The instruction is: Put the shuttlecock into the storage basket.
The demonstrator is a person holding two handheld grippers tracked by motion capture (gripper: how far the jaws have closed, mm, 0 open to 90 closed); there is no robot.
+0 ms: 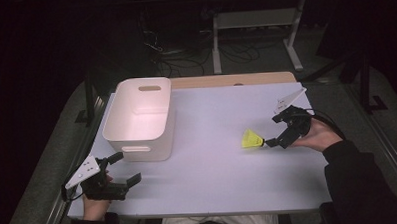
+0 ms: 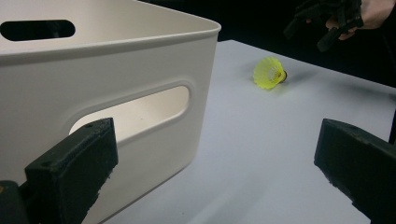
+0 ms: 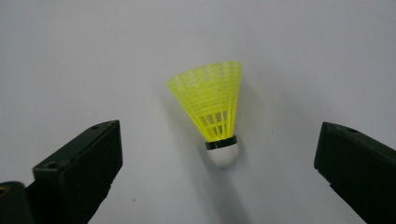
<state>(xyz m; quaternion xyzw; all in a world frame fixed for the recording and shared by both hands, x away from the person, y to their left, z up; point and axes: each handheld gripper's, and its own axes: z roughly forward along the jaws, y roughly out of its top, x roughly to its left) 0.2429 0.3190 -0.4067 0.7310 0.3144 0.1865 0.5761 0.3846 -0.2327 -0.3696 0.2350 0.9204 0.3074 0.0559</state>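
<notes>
A yellow shuttlecock lies on its side on the white table, right of centre. My right gripper is open just right of it, jaws apart on either side of its white cork end and not touching it. The feathered skirt points away from that gripper. My left gripper is open and empty near the front left edge, facing the near handle wall of a white bin. In the left gripper view the bin is close and the shuttlecock lies farther off.
The bin stands at the table's left and looks empty inside. A wooden strip runs along the table's far edge. Beyond it are a white frame leg and cables on the dark floor.
</notes>
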